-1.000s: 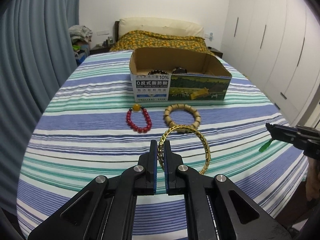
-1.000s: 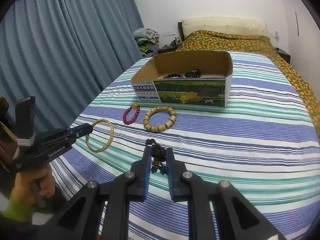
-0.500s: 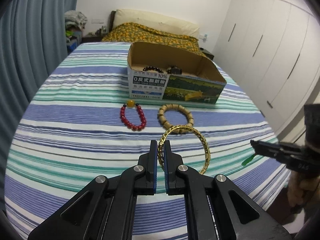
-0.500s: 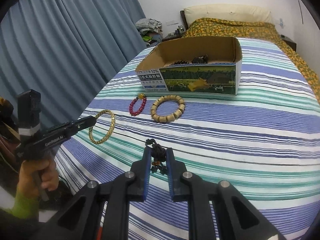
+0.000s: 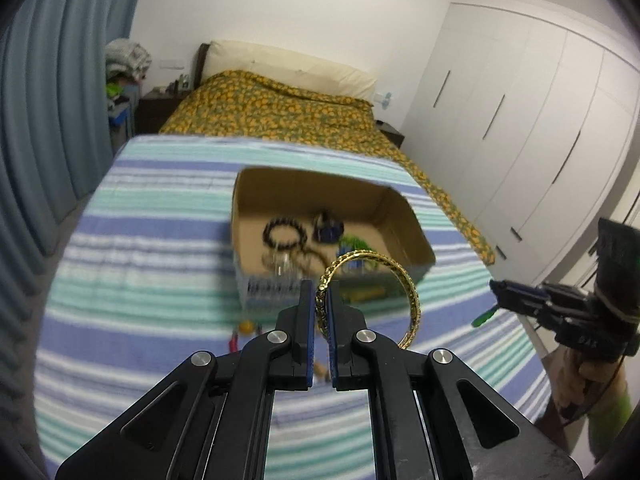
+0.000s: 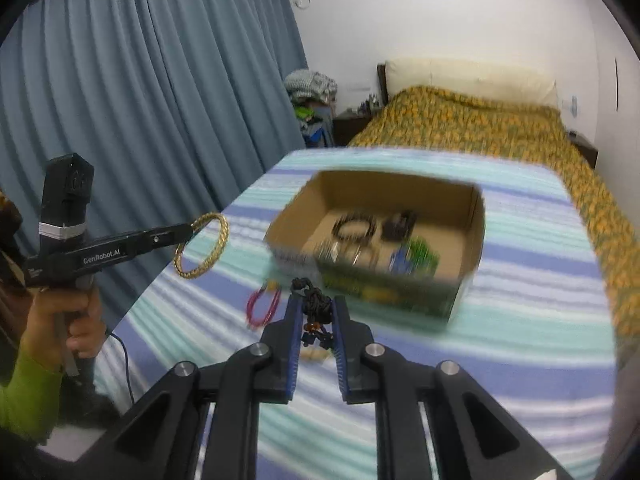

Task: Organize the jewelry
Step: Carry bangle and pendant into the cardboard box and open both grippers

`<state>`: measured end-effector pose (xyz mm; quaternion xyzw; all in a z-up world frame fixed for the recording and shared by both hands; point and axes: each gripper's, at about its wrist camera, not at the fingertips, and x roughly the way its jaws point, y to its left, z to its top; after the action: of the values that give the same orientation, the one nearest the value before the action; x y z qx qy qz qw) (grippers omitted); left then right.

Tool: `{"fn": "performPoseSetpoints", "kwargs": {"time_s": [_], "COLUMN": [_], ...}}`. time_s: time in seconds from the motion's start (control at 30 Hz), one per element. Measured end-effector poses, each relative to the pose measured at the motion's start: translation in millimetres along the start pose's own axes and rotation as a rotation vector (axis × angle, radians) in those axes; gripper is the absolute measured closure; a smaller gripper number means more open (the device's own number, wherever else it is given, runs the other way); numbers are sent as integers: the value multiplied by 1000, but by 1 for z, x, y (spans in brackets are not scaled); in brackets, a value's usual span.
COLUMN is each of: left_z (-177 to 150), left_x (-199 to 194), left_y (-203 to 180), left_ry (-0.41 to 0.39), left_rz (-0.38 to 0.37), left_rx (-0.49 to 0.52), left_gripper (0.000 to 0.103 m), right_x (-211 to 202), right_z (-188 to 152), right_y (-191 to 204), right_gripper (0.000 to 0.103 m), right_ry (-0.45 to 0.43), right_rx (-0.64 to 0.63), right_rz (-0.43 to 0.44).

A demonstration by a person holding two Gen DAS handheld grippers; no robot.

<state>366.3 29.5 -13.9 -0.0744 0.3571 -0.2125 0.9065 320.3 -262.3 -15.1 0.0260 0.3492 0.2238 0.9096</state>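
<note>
Evidently mid-carry, the left gripper [image 5: 321, 300] clamps the gold bangle [image 5: 412, 300] and the right gripper [image 6: 316, 312] pinches a dark corded charm [image 6: 316, 308], both raised short of the cardboard box [image 6: 472, 248], needing release over it.

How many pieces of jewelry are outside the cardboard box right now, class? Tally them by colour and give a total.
Gold: 1, the gold bangle in the left claw
Red: 1, the red bead bracelet on the bedspread
Tan: 1, the wooden bead bracelet, mostly hidden
Dark: 1, the dark corded piece in the right claw
Total: 4
</note>
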Motion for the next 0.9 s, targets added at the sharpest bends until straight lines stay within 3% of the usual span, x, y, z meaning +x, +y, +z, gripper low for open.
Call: {"fn": "performPoseSetpoints", "kwargs": {"time_s": [0.17, 0.33, 0.7, 0.73, 0.77, 0.8, 0.83, 0.9], "left_z": [42, 61, 46, 44, 41, 39, 37, 33], "left_x": [47, 98, 177, 179, 181, 181, 177, 163], "left_y": [-5, -5, 16, 18, 19, 20, 20, 17], "left_ry": [42, 94, 203, 207, 217, 217, 201, 149], "left_rz": [20, 52, 117, 119, 125, 139, 160, 197], "left_rx": [30, 32, -14, -18, -23, -24, -18, 5], "left_gripper": [99, 99, 97, 86, 56, 38, 15, 10], "right_x": [30, 77, 165, 171, 176, 179, 178, 173], "right_z": [49, 79, 66, 62, 60, 57, 55, 54], "right_y": [-20, -39, -84, -87, -91, -93, -94, -93], "right_gripper": [88, 88, 84, 71, 57, 27, 21, 21], "right_ry": [2, 50, 199, 211, 219, 220, 212, 198], "right_rx": [2, 19, 187, 202, 217, 230, 229, 201], "right_rz": [-36, -59, -21, -17, -12, -23, -49, -89]}}
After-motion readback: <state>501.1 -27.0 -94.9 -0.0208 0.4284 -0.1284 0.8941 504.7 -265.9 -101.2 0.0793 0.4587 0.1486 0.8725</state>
